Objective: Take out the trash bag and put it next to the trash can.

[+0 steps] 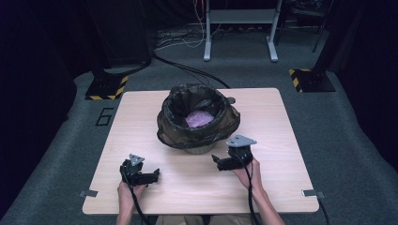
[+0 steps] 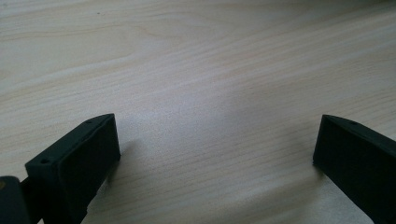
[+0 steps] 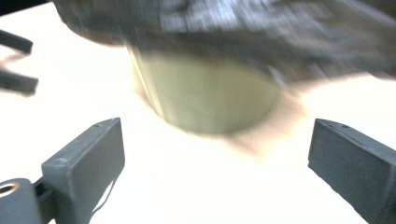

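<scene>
Nearest the camera in the high view were your two hands at the near edge of the tabletop, each holding its tool. Your left gripper sat low over bare wood, its jaws spread wide apart with nothing between them; the left gripper view showed the same, only pale grain between and ahead of the two black jaws. Your right gripper also had its jaws wide apart and empty, and it pointed at the small bin just ahead of them.

In the right gripper view, blurred as it was, the bin's olive-green wall stood straight ahead of and between the jaw tips, close but not touching, with the dark bin bag hanging over the rim above them. The bag lined the bin and its loose edge was folded down outside, all round as far as the high view showed. Something pale purple lay inside, well beyond both pairs of jaws; what it was could not be told.

Judging from this, the work on the bag had not started: the liner was seated, open and untouched, and neither tool had a hold. Gripping the bag's edge, gathering it and lifting it out all appeared to lie ahead of you.
</scene>
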`<state>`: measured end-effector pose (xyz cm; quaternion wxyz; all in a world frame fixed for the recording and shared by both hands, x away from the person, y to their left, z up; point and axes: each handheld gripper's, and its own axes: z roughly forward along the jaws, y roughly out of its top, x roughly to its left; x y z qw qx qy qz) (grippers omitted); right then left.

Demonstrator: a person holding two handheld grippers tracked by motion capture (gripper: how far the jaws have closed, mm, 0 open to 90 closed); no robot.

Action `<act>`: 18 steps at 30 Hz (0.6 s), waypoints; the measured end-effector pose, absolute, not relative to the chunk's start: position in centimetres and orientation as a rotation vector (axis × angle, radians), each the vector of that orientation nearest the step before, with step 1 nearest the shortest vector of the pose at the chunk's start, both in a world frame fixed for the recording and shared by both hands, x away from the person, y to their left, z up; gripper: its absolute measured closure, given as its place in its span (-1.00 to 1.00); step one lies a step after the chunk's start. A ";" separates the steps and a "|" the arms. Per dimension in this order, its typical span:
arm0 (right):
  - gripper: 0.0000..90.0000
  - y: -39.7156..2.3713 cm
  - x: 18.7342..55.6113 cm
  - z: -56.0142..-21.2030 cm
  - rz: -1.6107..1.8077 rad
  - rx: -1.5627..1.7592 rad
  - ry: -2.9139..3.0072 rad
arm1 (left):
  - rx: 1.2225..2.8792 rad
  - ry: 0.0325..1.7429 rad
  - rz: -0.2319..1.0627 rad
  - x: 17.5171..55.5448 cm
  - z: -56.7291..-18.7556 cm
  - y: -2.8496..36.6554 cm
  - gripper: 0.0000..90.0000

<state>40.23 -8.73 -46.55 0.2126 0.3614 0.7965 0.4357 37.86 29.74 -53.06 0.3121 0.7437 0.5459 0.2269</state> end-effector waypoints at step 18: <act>-0.94 -11.8 42.9 -44.9 1.127 1.015 2.179 | 1.896 1.230 0.551 40.3 -50.0 28.7 -0.86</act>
